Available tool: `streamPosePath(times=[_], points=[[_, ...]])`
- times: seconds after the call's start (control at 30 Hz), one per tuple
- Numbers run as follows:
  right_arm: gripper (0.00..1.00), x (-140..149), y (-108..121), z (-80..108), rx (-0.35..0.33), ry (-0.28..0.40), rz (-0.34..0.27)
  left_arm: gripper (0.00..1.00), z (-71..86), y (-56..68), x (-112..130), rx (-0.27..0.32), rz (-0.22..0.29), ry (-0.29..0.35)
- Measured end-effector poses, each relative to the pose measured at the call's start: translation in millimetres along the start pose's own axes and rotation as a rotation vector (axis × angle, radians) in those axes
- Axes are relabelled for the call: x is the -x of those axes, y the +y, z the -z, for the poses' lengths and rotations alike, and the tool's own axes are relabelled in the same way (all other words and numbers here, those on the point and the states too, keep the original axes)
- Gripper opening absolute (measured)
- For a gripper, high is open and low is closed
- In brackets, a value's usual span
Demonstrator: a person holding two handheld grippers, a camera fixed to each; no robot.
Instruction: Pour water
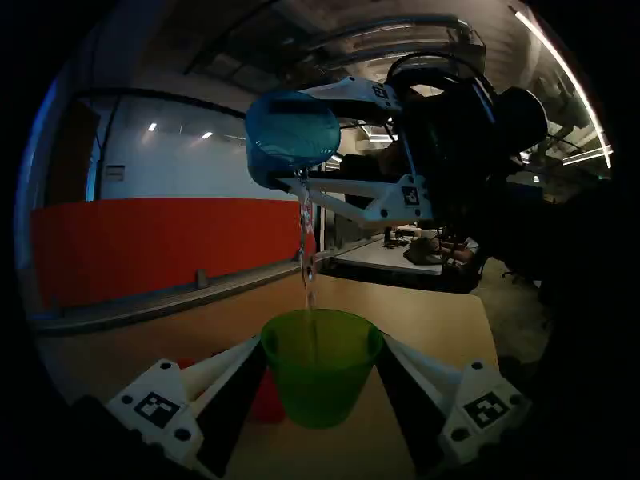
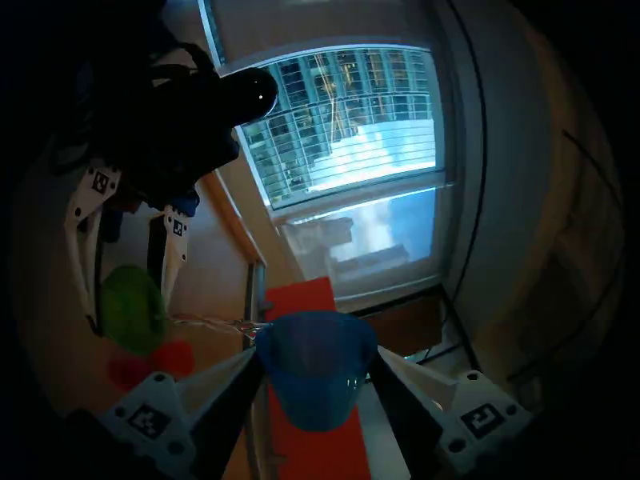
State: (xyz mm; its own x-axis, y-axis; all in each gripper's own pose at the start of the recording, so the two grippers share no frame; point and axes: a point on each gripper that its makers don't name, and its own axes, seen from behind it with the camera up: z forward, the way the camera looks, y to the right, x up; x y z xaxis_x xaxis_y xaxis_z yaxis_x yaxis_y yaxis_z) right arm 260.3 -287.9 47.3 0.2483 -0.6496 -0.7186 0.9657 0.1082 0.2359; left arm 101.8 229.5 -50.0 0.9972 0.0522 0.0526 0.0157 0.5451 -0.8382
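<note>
pouring from above, the right gripper (image 1: 298,140) is clamped on a tipped blue cup (image 1: 288,136), and a thin stream of water (image 1: 307,256) falls from its rim into the green cup (image 1: 320,376) below. the left gripper (image 1: 322,356) holds that green cup upright, both fingers pressed to its sides, over the wooden table (image 1: 432,320). a red cup (image 1: 268,404) stands just behind it, partly hidden by a finger.

A pale wooden table (image 1: 432,320) is stretching toward an orange wall panel (image 1: 160,248) on the far left, with a whitish glazed wall (image 1: 176,164) rising above it. Strip lights (image 1: 562,74) are glowing along the dark ceiling (image 1: 264,40) at right, above a far desk (image 1: 376,256). A big slatted window (image 2: 352,120) is letting in daylight, showing towers and sky.
</note>
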Motion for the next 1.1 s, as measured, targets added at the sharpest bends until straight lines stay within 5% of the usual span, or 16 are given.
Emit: streamPosePath(times=[1.1], points=[[0.89,-19,10,-3.7,0.030,0.009,0.137,0.87,-0.5,-1.8,-1,-0.007,0.002,0.008]])
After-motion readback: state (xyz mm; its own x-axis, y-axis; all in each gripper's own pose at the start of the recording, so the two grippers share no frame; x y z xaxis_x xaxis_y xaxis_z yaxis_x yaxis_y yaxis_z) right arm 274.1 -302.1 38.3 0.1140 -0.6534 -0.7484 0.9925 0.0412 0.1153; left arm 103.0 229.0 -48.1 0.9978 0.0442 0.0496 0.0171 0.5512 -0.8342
